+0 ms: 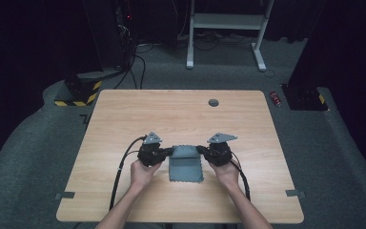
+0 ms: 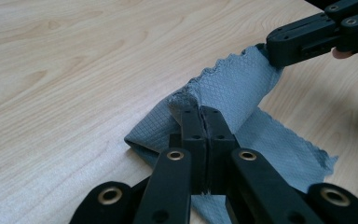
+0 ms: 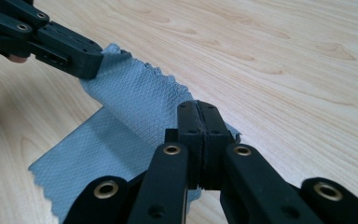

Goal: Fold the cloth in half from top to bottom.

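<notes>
— While your hands sit near the table's (image 1: pixel 124 200) front edge, what are you holding?
— Your left gripper (image 1: pixel 167 152) and right gripper (image 1: pixel 201 149) each pinch a far corner of the grey cloth (image 1: pixel 186 167), lifting that edge; its near part lies flat.

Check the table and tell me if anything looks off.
Nothing stands out. The grey cloth lies partly folded, its far edge lifted off the table and pinched by the left gripper and right gripper.

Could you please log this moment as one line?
left gripper: shut on cloth | right gripper: shut on cloth | far edge lifted off table
</notes>
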Tool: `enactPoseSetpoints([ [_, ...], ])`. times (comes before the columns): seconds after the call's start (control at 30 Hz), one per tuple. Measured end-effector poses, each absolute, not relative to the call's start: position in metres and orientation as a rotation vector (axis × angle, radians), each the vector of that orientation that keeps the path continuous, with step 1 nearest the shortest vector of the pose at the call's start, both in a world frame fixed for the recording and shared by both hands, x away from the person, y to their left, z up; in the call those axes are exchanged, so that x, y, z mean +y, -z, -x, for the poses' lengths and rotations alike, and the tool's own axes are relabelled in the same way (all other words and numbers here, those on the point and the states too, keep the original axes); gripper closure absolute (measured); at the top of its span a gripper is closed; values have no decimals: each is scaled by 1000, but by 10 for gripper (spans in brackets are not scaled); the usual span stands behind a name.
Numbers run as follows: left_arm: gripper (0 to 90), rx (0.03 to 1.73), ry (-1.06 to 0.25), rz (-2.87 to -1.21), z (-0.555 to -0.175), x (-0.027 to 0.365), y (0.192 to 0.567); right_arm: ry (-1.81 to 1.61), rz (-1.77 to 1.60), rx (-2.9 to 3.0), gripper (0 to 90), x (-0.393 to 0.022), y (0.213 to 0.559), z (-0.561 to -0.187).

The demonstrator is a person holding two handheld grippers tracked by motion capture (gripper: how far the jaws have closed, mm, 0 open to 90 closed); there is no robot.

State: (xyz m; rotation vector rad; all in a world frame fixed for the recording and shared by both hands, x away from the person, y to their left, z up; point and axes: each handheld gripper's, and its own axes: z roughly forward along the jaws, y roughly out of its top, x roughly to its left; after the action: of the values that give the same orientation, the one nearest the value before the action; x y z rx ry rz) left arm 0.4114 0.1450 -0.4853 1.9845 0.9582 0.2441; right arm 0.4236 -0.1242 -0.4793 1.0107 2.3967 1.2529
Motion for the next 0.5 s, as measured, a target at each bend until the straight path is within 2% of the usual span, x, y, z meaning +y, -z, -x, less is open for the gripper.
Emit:
enactPoseSetpoints([
  [0.5, 891, 953, -220, -1977, -394, 142, 499, -1241, -1007, 2428, 893, -130, 494, -405],
])
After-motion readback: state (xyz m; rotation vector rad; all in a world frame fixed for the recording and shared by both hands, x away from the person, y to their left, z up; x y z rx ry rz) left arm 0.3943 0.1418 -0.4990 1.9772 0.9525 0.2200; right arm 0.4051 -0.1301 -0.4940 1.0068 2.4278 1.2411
